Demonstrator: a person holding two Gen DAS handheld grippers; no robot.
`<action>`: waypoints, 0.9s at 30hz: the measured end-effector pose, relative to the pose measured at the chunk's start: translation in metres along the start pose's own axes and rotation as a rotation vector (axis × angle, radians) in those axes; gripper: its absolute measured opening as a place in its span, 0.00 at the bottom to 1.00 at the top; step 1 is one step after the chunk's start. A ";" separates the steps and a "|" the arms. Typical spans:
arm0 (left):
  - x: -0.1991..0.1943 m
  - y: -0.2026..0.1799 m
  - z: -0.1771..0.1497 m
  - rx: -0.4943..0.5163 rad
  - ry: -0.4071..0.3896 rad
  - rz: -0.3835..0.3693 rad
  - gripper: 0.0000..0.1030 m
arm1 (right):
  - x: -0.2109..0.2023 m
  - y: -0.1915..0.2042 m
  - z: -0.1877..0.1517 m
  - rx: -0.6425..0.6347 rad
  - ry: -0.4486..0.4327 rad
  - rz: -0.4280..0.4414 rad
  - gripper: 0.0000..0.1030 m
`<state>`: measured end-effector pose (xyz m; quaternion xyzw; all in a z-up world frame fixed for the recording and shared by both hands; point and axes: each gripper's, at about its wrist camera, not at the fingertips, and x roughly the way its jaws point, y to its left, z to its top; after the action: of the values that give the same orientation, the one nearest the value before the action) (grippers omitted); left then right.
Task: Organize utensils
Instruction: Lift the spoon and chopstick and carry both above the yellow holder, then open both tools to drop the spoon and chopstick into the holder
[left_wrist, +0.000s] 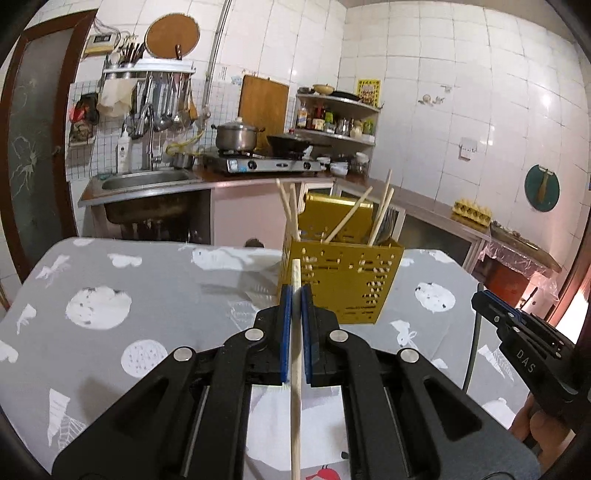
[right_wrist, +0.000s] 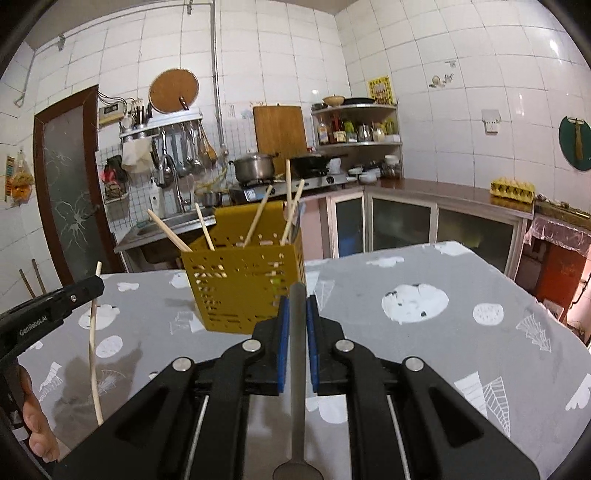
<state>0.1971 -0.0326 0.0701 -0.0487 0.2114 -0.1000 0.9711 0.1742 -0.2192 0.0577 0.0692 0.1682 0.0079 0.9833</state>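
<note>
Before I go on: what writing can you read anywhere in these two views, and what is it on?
"DAS": on the side of the right hand-held gripper.
"GenRobot.AI": on the side of the left hand-held gripper.
Yellow poster on the wall: print too small to read.
Bottles on the corner shelf: labels too blurred to read.
Stove front: markings unreadable.

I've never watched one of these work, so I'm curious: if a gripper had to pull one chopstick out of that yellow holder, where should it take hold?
Probably by the bare upper end of a chopstick leaning out over the rim of the yellow holder, approaching from above. The lower part is hidden inside the walls, while the slanted top stands apart from the others, leaving room for two fingers.
</note>
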 end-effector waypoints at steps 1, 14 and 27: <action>-0.002 0.000 0.004 0.002 -0.016 -0.001 0.04 | -0.002 0.000 0.004 -0.001 -0.011 0.004 0.09; -0.003 -0.031 0.112 0.034 -0.239 -0.053 0.04 | 0.017 -0.001 0.101 -0.008 -0.182 0.037 0.09; 0.083 -0.069 0.187 0.062 -0.425 -0.031 0.04 | 0.100 0.016 0.170 -0.011 -0.285 0.093 0.09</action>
<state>0.3374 -0.1079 0.2163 -0.0420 -0.0023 -0.1089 0.9932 0.3250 -0.2224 0.1853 0.0722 0.0236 0.0446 0.9961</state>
